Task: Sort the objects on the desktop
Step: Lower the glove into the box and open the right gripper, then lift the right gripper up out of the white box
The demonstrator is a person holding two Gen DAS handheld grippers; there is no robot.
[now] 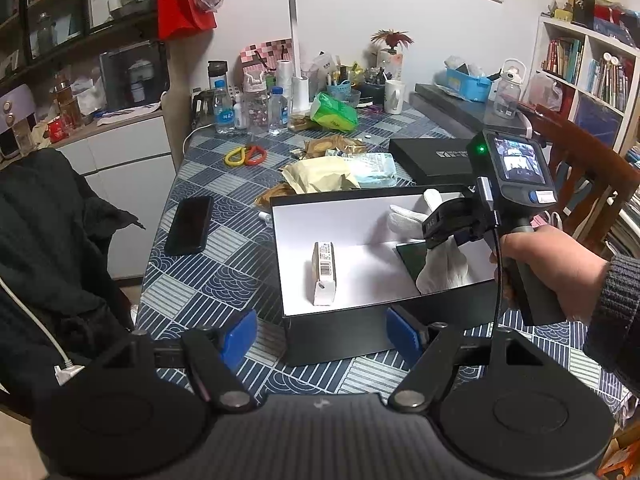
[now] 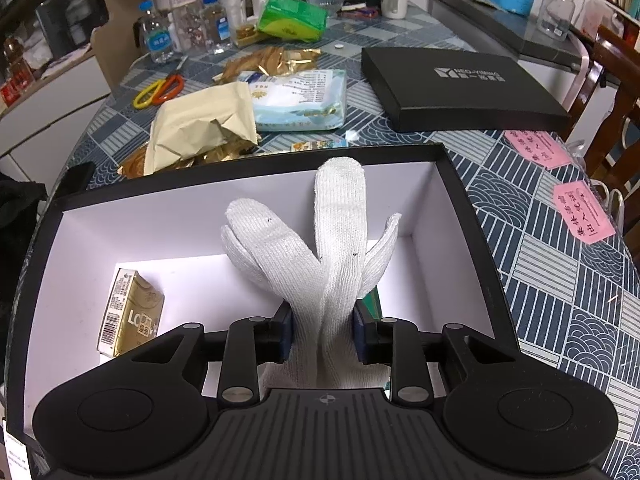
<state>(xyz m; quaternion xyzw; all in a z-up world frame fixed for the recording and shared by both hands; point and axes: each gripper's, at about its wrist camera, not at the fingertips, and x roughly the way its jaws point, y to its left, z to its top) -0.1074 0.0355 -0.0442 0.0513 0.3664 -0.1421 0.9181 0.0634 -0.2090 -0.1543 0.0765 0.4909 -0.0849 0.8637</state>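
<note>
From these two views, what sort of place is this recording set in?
Most likely a lived-in home dining or living room: a cluttered table with a patterned tablecloth, a bookshelf full of books, a desk lamp and a wooden chair.

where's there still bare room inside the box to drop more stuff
Inside the box, the white floor between the small carton and the white glove is bare, as is the strip by the right wall. The glove and a dark card crowd the middle-right.
</note>
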